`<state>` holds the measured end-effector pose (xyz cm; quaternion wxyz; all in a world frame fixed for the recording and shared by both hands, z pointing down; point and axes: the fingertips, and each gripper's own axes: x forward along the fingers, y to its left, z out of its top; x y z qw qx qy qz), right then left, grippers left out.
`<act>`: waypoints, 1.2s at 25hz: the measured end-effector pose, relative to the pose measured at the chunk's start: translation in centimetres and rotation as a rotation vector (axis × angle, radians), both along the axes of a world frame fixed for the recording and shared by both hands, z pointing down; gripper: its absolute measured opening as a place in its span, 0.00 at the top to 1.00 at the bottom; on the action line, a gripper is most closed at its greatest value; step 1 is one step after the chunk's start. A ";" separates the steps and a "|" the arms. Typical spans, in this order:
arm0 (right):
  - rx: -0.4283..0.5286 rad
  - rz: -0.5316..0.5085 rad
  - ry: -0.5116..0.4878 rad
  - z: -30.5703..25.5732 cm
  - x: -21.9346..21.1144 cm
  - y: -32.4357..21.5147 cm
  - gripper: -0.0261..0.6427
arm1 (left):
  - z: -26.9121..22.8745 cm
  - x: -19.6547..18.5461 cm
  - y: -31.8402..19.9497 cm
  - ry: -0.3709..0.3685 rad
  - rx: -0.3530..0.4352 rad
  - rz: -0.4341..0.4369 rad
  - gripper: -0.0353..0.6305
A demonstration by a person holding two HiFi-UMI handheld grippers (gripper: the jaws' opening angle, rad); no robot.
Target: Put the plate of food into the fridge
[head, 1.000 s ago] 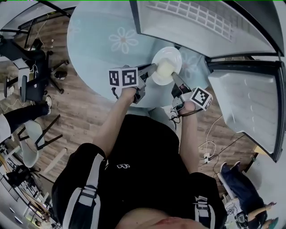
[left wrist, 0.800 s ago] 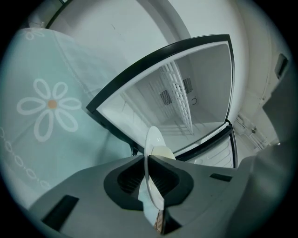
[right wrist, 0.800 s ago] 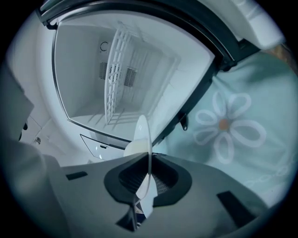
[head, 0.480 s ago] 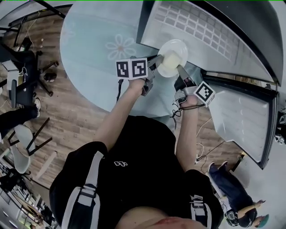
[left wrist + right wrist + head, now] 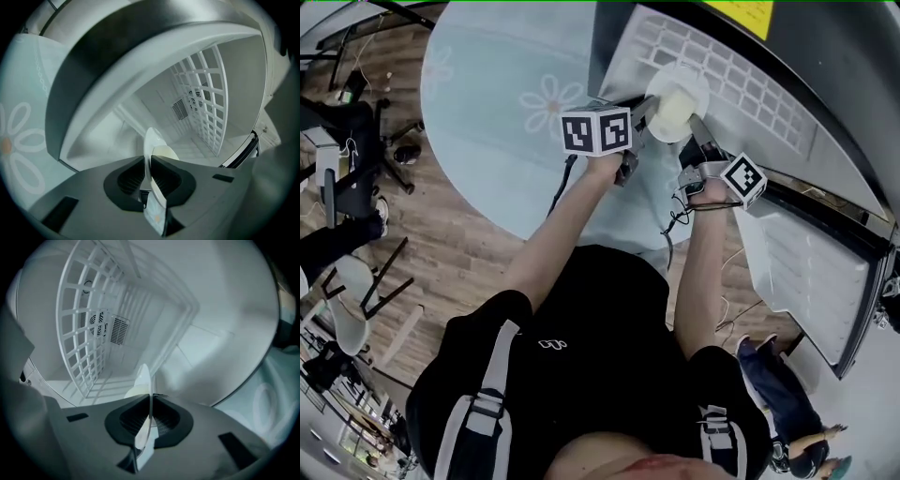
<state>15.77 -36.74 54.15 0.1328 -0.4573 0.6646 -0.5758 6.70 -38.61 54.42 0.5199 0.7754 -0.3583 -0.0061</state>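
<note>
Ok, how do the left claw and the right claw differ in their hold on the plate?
The left claw takes the plate at its left rim; the right claw takes the near right rim. The left claw's jaws stand slightly wider and are opening, rim between them; the right claw's are pinched tight on it. Both hold the plate at the open fridge.

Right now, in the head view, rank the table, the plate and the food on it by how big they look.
Largest: table.
Next: plate.
Smallest: food, which covers only part of the plate.
</note>
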 end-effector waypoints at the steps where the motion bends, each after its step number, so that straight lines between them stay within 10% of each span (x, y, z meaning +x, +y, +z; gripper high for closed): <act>1: -0.006 0.007 0.000 0.2 0.2 -0.3 0.93 | 0.2 0.2 -0.3 -0.010 0.005 0.008 0.89; 18: -0.051 0.059 0.161 2.7 1.5 -2.5 0.84 | 2.7 0.5 -1.6 -0.139 0.006 0.058 0.83; 25: -0.025 0.049 0.240 1.5 2.5 -0.2 0.76 | 2.3 -2.9 1.0 -0.062 -0.100 -0.054 0.74; 30: 0.116 0.038 0.227 -1.8 1.9 2.7 0.96 | -0.3 -4.2 4.5 0.047 -0.094 -0.093 0.86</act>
